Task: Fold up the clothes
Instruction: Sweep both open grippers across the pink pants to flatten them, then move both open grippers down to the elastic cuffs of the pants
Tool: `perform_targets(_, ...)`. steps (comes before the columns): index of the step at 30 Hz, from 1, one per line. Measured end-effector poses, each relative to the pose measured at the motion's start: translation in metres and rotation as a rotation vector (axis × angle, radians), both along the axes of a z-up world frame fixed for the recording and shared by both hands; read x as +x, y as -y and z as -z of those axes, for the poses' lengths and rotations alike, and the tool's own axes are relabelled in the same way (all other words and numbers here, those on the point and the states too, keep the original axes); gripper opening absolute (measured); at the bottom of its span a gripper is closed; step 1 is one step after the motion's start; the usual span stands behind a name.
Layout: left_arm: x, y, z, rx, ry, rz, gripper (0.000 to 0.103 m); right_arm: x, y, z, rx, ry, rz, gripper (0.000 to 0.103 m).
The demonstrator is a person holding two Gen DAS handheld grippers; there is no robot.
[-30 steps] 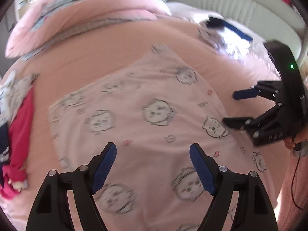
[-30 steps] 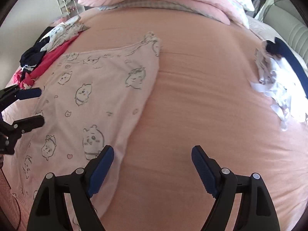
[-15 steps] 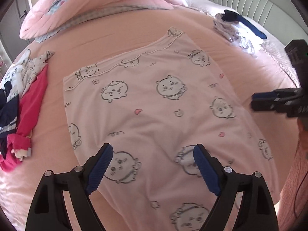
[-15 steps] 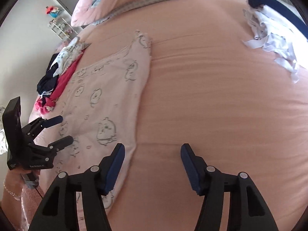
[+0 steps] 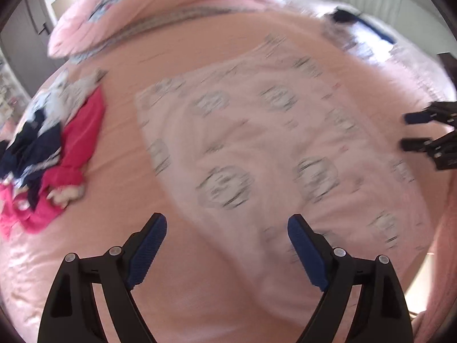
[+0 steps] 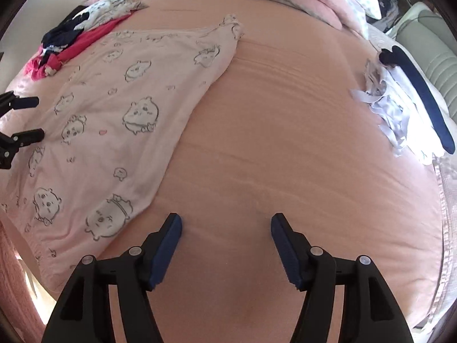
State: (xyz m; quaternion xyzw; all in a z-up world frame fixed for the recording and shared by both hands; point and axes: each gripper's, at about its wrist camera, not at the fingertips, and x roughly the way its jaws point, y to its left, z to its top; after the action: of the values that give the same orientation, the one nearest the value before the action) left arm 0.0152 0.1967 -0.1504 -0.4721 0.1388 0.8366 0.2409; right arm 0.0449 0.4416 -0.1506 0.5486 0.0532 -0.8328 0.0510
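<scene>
On the pink bedspread (image 6: 285, 143) the printed garment (image 6: 120, 120) is laid flat, so its near edge is best pinched squarely by the empty, wide-spread left gripper (image 5: 227, 250) and the empty, opening right gripper (image 6: 225, 245).

Sunlit pink bed (image 6: 285, 114) with padded grey headboard (image 6: 434, 65), pillows (image 5: 160, 8).

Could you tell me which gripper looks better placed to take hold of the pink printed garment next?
Left, probably: the left gripper hangs open over the pink printed garment's edge, while the right gripper, jaws opening, faces bare bedsheet.
</scene>
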Motion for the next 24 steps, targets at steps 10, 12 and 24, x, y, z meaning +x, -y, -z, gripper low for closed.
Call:
perform_targets(10, 0.032, 0.010, 0.023, -0.088, 0.105, 0.138, 0.090, 0.024, 0.058, 0.017, -0.028, 0.010, -0.197, 0.072)
perform_targets(12, 0.026, 0.026, 0.011, -0.006, 0.123, 0.106, 0.089, 0.030, 0.040, 0.016, -0.022, 0.036, -0.177, 0.074)
perform_targets(24, -0.091, -0.001, 0.006, 0.101, -0.008, 0.001, 0.089, -0.070, 0.041, -0.013, -0.070, -0.093, -0.070, 0.076)
